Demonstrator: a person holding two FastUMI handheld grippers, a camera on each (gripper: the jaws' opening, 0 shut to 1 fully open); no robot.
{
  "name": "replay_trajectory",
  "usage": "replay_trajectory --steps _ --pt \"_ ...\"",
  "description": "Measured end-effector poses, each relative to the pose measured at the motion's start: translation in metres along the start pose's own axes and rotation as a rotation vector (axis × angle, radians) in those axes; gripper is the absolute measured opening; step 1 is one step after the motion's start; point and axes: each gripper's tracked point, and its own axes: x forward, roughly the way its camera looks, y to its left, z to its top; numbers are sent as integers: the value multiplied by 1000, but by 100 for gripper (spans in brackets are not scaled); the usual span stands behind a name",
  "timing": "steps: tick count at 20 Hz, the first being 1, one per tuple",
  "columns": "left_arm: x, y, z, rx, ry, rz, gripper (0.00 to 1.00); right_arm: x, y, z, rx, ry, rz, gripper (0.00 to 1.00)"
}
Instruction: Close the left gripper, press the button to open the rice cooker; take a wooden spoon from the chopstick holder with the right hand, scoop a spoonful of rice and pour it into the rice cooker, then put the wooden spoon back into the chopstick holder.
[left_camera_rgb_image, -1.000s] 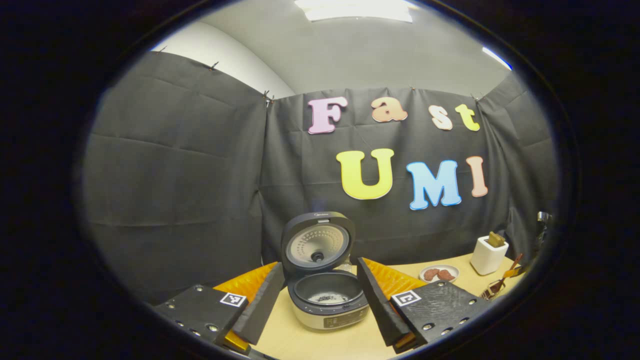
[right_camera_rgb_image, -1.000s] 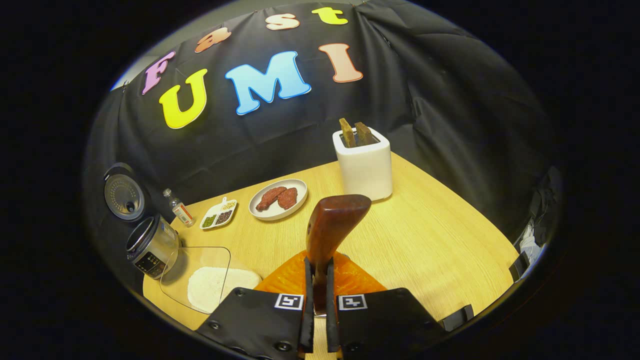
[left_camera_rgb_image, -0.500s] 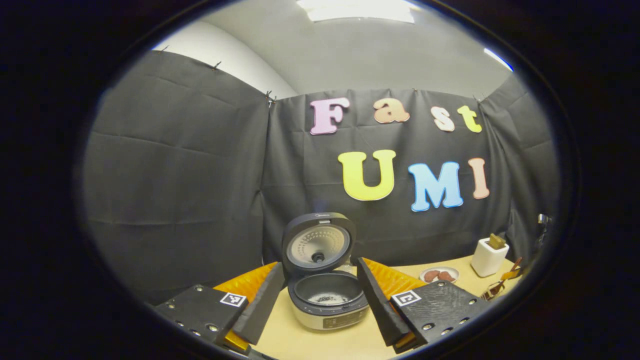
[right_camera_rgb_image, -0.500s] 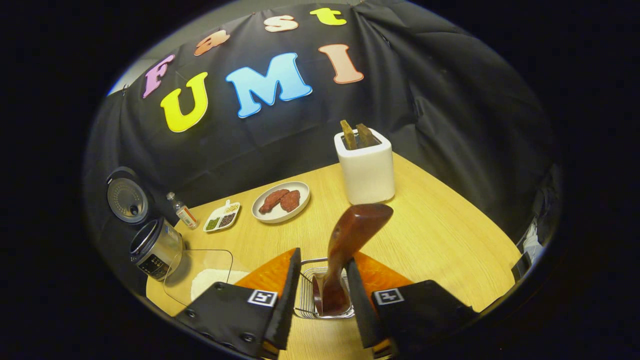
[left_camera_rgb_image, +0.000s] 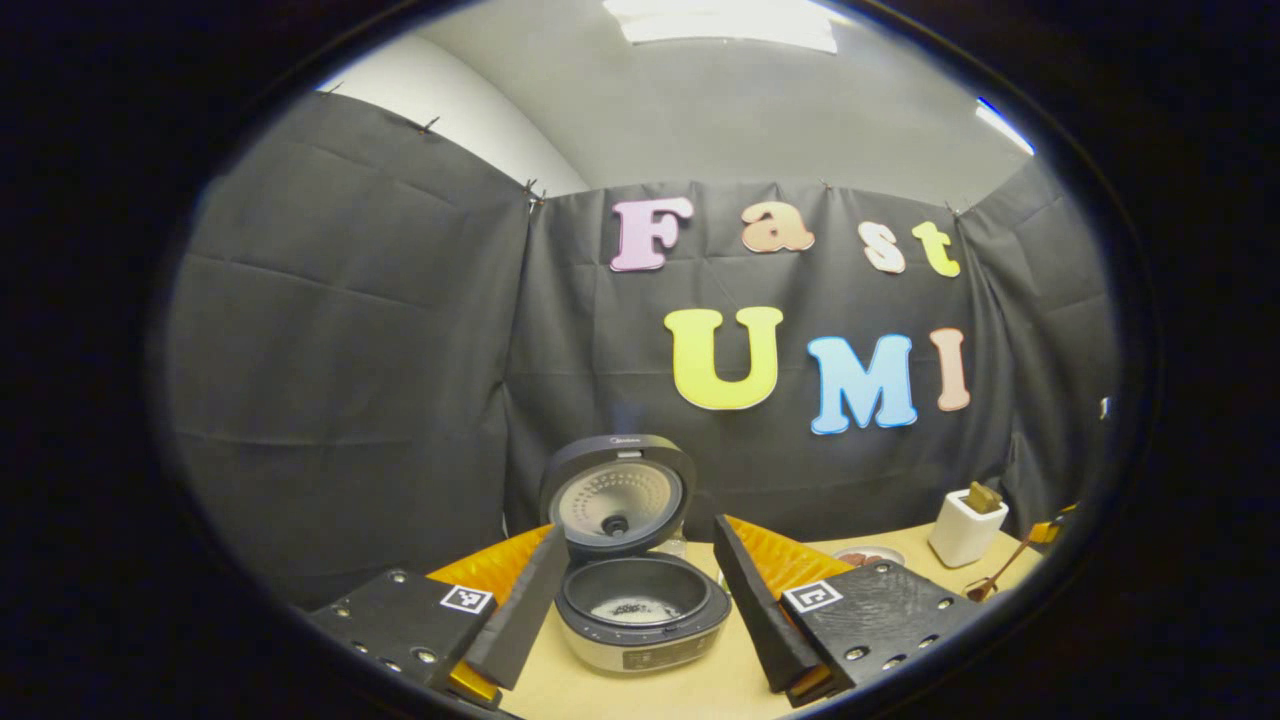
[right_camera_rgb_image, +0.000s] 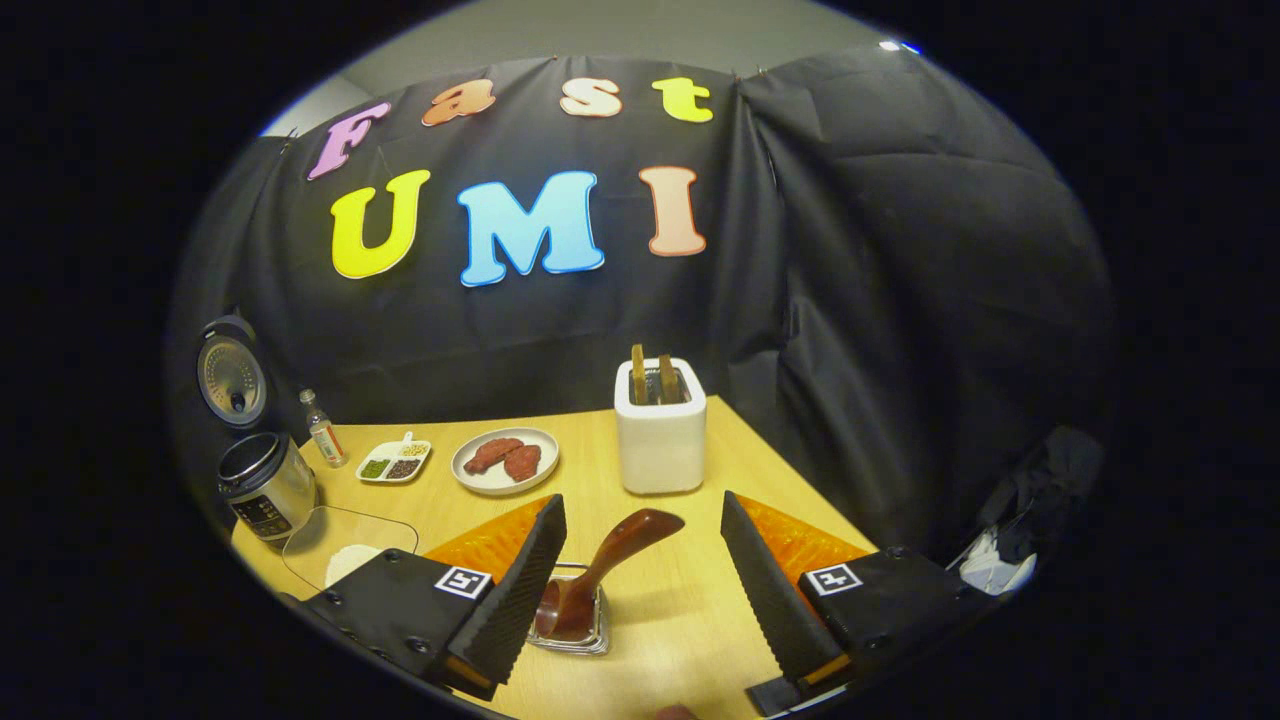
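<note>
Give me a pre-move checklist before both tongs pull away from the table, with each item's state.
1. Wooden spoon back in the chopstick holder: ok, bowl end down in it, handle leaning out.
2. Right tongs let go of the spoon: ok, fingers spread wide, nothing between them touching.
3. Left tongs empty: ok, open, framing the rice cooker without contact.
4. Rice in the cooker: ok, a light patch with dark grains lies in the pot.
5. Cooker lid: ok, standing open.
6. Holder steady under the leaning spoon: cannot tell.
</note>
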Motion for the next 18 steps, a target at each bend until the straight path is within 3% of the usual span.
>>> replay_trajectory --steps 2,7,17,18 --pt "12 0 4 -3 -1 -7 89 -21 -6 30 -50 -49 -25 98" --pt "56 2 23 -12 -19 -23 89 -42 -4 55 -92 -133 -80 99" --pt "180 27 48 -1 -25 -10 89 -66 4 42 -37 -133 -156 99" --pt "192 28 47 4 -24 -13 88 -66 6 39 -32 -128 -165 94"
